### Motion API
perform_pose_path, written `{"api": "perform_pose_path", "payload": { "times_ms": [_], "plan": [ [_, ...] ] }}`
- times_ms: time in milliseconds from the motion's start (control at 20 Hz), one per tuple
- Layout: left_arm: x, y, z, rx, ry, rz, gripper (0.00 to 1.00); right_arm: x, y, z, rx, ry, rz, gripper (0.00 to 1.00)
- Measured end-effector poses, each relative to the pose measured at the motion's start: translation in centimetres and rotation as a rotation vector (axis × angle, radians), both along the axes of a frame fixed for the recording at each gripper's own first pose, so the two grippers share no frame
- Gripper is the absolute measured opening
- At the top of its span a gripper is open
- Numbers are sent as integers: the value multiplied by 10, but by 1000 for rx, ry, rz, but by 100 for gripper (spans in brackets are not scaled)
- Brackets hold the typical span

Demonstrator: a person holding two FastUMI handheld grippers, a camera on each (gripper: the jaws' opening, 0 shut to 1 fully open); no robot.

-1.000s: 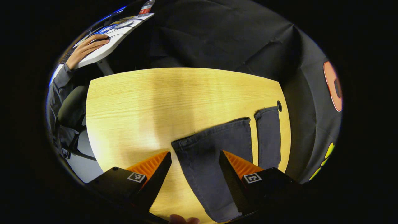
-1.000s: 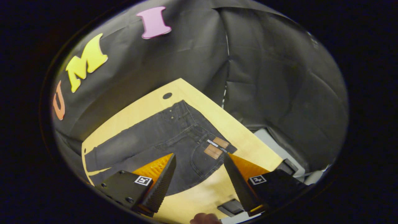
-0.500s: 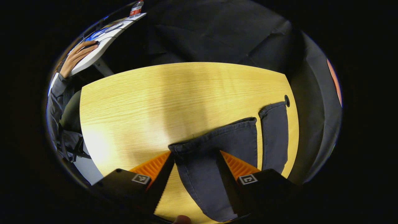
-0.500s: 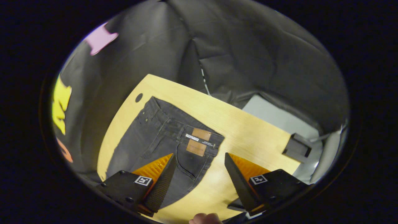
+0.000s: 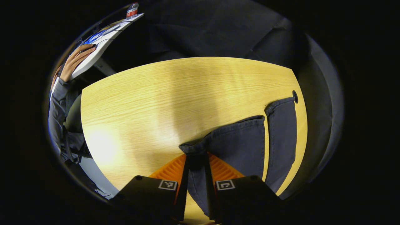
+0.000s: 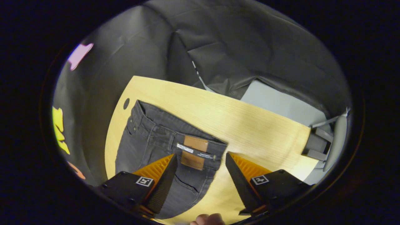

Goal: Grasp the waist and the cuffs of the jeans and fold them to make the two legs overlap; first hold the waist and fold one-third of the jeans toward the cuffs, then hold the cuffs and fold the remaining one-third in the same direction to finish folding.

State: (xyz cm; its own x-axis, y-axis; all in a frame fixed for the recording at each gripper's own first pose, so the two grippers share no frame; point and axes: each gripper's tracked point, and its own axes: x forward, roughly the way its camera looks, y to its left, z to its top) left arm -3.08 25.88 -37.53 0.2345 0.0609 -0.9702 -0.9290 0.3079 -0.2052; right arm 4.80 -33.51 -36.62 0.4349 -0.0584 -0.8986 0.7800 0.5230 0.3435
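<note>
In the left gripper view, the left gripper pinches the near cuff of the dark grey denim jeans on the pale wooden table; a corner-only bite could slip.

In the right gripper view, the right gripper hangs spread over the waistband; closing off-centre might catch one layer only.

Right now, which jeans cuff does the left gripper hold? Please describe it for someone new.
On the wooden table lie dark grey jeans, two cuffs side by side. The left gripper is shut on the near cuff: its hem is bunched and lifted, while the far cuff by the table's round hole lies flat.
</note>
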Motion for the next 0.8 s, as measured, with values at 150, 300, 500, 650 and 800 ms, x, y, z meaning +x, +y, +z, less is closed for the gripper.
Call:
{"api": "perform_pose_path", "payload": {
  "times_ms": [150,300,500,650,800],
  "plan": [
    [0,2,-4,14,23,-4,20,-6,-5,-12,-92,102,30,92],
    [1,1,-4,24,25,-12,13,-12,-13,-16,-208,186,42,60],
    [3,-1,-3,18,3,17,7,-8,-8,-17,-192,177,25,27],
    [7,-7,-2,-34,-43,44,6,-8,-10,-9,-110,131,-7,11],
    [8,-12,7,-87,-97,94,0,-6,-7,-2,-3,77,-76,6]
  ]
}}
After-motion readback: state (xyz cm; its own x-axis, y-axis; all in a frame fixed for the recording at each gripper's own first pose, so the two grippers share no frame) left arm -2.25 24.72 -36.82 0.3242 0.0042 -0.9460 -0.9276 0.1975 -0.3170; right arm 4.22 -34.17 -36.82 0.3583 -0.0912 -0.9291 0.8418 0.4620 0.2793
